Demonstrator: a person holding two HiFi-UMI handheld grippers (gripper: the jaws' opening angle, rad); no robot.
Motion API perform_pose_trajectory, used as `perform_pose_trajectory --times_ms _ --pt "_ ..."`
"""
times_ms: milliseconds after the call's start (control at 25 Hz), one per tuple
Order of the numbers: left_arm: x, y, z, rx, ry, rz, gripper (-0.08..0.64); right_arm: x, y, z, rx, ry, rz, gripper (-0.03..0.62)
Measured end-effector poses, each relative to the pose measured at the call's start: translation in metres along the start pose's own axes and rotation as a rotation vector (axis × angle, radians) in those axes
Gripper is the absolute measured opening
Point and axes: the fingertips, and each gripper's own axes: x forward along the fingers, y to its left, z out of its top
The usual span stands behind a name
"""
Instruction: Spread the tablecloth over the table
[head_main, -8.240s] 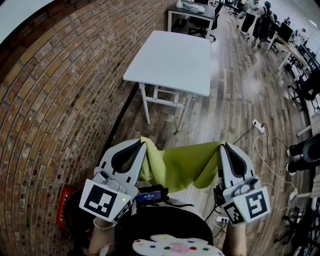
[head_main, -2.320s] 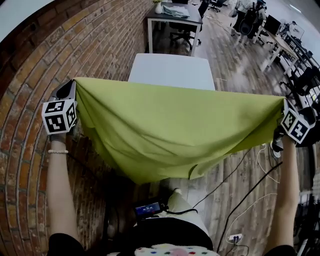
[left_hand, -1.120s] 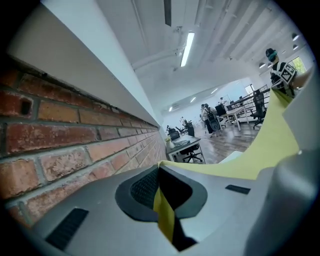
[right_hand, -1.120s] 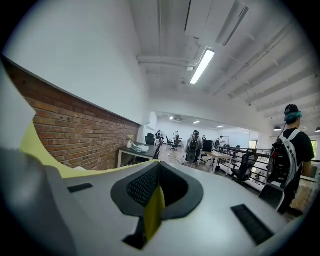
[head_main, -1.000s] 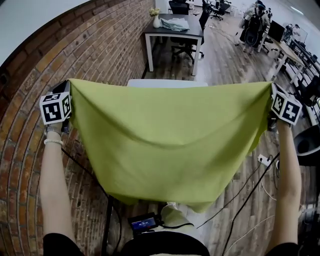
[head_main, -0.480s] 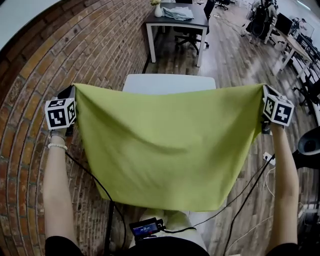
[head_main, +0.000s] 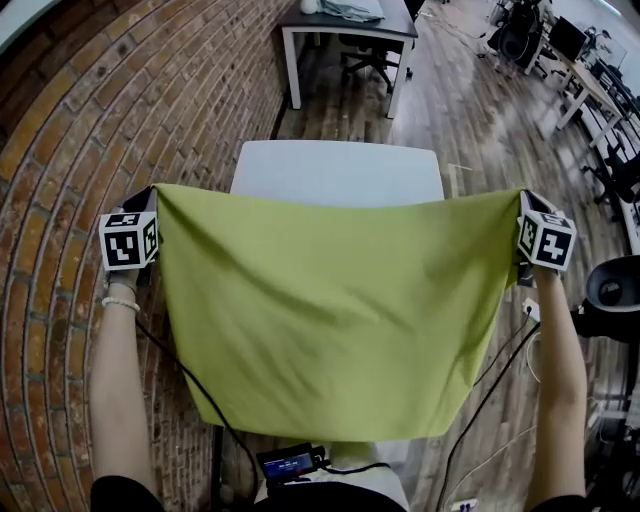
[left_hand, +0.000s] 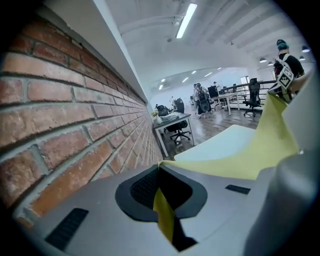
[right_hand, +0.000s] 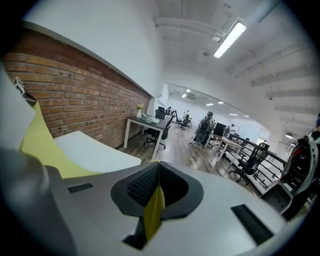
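Note:
A yellow-green tablecloth (head_main: 335, 310) hangs stretched between my two grippers, covering the near part of the white table (head_main: 340, 170). My left gripper (head_main: 152, 200) is shut on its top left corner. In the left gripper view a strip of the tablecloth (left_hand: 164, 217) is pinched between the closed jaws. My right gripper (head_main: 522, 200) is shut on the top right corner, and the right gripper view shows the tablecloth (right_hand: 153, 210) clamped the same way. The cloth's lower edge hangs in front of my body. The far half of the table (left_hand: 225, 142) shows bare beyond the cloth.
A brick wall (head_main: 110, 110) runs close along the left of the table. A dark desk (head_main: 350, 20) with a chair stands beyond it. Cables (head_main: 500, 380) trail over the wooden floor at the right, near an office chair (head_main: 612, 300). People (left_hand: 202, 97) stand far off.
Both grippers have come down with the cloth still taut between them. More of the white table now shows above the cloth's top edge.

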Motion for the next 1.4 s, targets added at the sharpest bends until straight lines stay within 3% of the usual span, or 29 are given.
perform_pose_trajectory --times_ms 400,720,1040,1200,1400 --pt "0.075 -0.022 -0.047 -0.030 0.089 -0.049 0.015 0.045 0.021 -0.079 -0.080 0.141 -0.005 0.034" --pt "0.108 -0.044 -0.092 -0.068 0.137 -0.053 0.017 0.064 0.034 -0.130 -0.104 0.183 -0.037 0.034" --pt "0.122 -0.065 -0.112 -0.025 0.177 -0.086 0.020 0.076 0.054 -0.152 -0.049 0.220 0.041 0.044" --pt "0.124 -0.068 -0.125 -0.047 0.215 -0.117 0.161 0.081 0.068 -0.156 0.016 0.214 0.092 0.176" --pt "0.109 -0.069 -0.144 -0.094 0.268 -0.156 0.201 0.068 0.078 -0.161 0.079 0.199 0.131 0.184"
